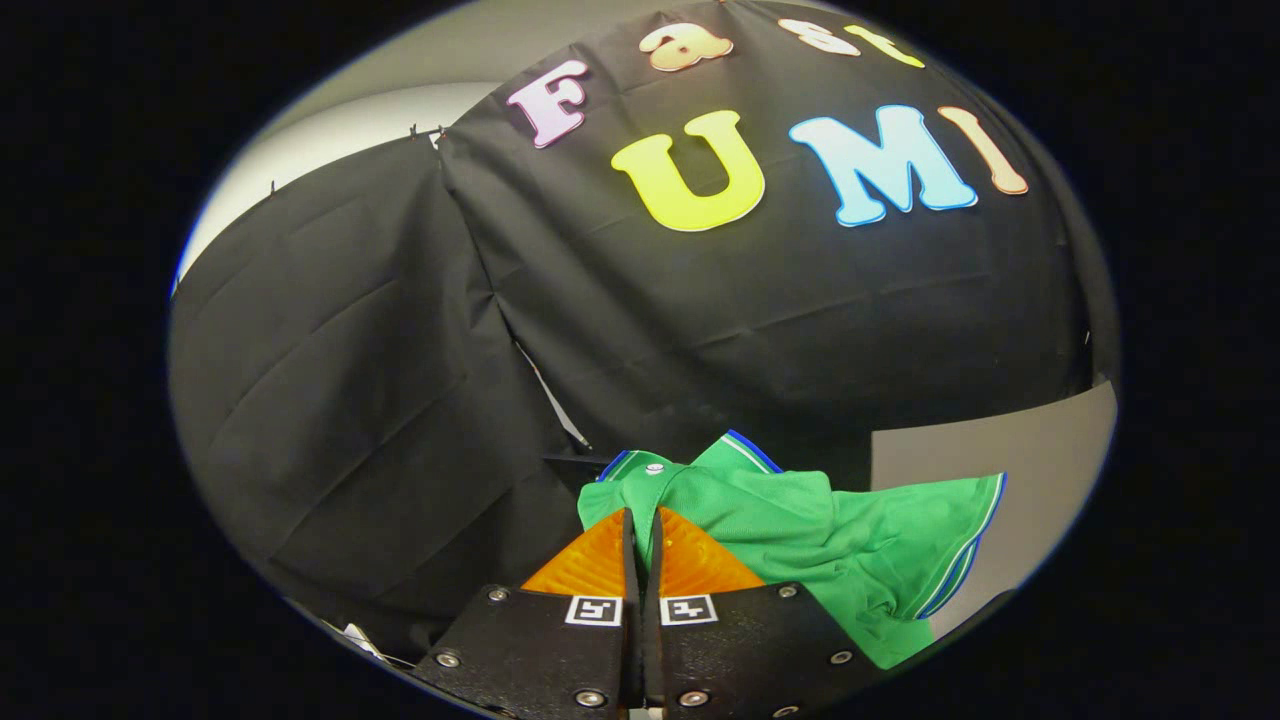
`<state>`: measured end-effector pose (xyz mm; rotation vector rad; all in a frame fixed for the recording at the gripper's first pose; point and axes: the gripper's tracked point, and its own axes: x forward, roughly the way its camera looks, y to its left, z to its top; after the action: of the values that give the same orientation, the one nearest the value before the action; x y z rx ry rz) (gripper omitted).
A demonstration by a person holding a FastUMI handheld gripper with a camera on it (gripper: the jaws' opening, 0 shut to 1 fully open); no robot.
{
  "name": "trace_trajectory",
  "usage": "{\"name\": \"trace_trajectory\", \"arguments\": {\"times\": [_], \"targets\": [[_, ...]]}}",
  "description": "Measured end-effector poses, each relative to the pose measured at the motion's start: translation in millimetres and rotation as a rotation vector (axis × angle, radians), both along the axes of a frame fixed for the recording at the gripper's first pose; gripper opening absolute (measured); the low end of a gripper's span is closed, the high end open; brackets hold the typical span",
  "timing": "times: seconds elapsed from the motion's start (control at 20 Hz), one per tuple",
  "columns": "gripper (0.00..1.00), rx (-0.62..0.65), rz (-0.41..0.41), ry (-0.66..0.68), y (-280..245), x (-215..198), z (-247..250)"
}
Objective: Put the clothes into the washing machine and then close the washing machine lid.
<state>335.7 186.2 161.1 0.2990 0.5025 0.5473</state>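
Green knit polo shirt with blue-white trim point(800, 530), soft, light, floppy, hangs pinched by its collar-side fold between the gripper's point(642, 530) closed fingers.

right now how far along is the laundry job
Done: the green shirt looks picked up, bunched at the gripper, whose fingers are nearly closed with a fold of cloth apparently pinched between them. In hand: carrying it, with the booth wall behind. Left: dropping it into the washing machine and closing the lid.

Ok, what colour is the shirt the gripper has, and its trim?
Green shirt with blue-and-white edge trim, pinched in the gripper; gripper view.
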Motion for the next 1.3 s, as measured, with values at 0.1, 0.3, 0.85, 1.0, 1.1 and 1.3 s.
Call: {"name": "trace_trajectory", "arguments": {"times": [0.1,0.3,0.85,1.0,1.1,1.3], "targets": [[0.00,0.000,0.015,0.008,17.6,-1.0,-5.7],[0.00,-0.008,0.047,0.023,48.9,-4.0,-17.0],[0.00,-0.021,0.061,0.066,105.9,4.6,-62.4],[0.00,-0.051,0.063,0.079,116.2,6.4,-84.7],[0.00,-0.087,0.059,0.083,119.5,9.3,-101.1],[0.00,-0.145,0.033,0.112,121.4,15.6,-142.1]]}}
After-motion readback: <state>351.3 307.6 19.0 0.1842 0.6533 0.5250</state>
